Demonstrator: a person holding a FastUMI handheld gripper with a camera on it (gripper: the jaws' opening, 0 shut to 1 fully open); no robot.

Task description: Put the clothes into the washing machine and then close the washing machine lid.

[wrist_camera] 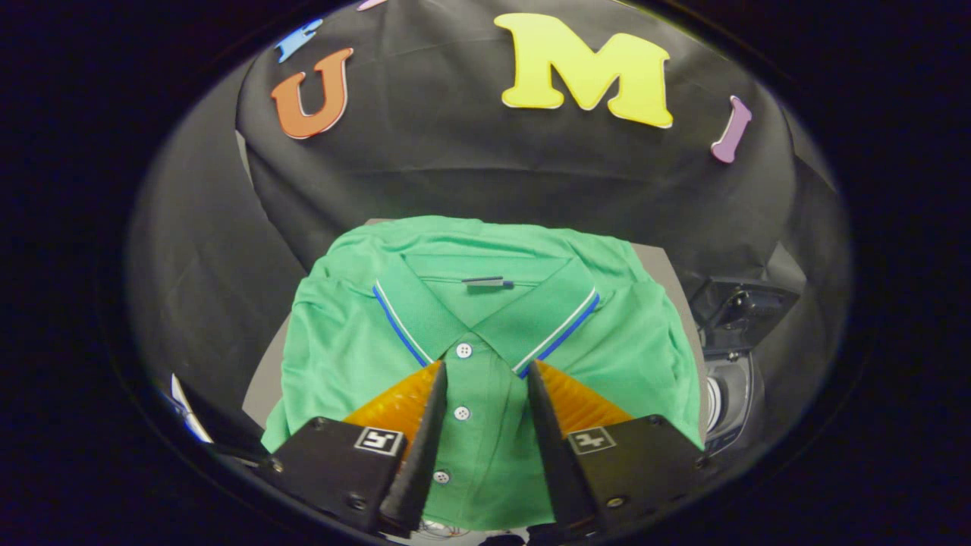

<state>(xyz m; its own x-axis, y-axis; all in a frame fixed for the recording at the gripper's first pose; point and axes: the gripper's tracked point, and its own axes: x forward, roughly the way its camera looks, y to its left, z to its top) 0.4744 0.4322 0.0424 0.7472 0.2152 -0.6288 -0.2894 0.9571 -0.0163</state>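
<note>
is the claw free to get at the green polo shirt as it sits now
Probably yes: the claw is open, its fingers straddling the button placket of the folded green polo shirt, and nothing lies between them and the fabric.

dim booth | even light | edges bowed, perhaps slightly soft

Between the parted gripper (485, 368) fingers lies a matt knit-cloth polo shirt (485, 318) with glossy plastic buttons (463, 350); right of them, the washing machine (732, 379) looks smooth, glossy plastic.
</note>
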